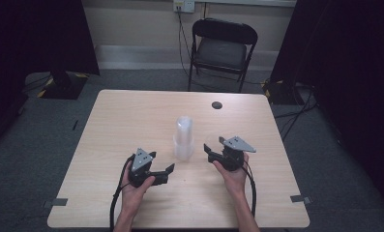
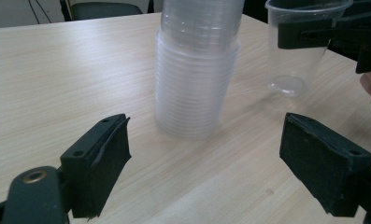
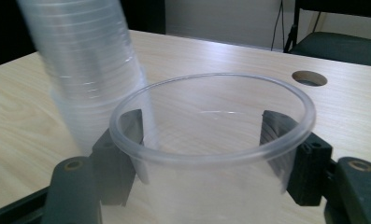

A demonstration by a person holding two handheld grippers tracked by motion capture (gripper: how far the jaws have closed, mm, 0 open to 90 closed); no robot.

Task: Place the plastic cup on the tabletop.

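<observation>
A tall stack of clear plastic cups (image 1: 184,139) stands upside down near the middle of the table; it appears as the stack (image 2: 195,70) and the stack (image 3: 87,70) in the gripper views. My right gripper (image 1: 214,144) is just right of the stack. It is shut on a single clear cup (image 3: 206,156), one jaw on each side of the upright cup below its rim. That single cup (image 2: 297,51) hangs slightly above the tabletop. My left gripper (image 2: 204,140) is open and holds nothing, with the stack a short way in front of its jaws.
The light wooden table (image 1: 131,121) has a round cable hole (image 1: 217,105) near its far edge. A black folding chair (image 1: 222,46) stands behind the table. Dark curtains hang at both sides of the room.
</observation>
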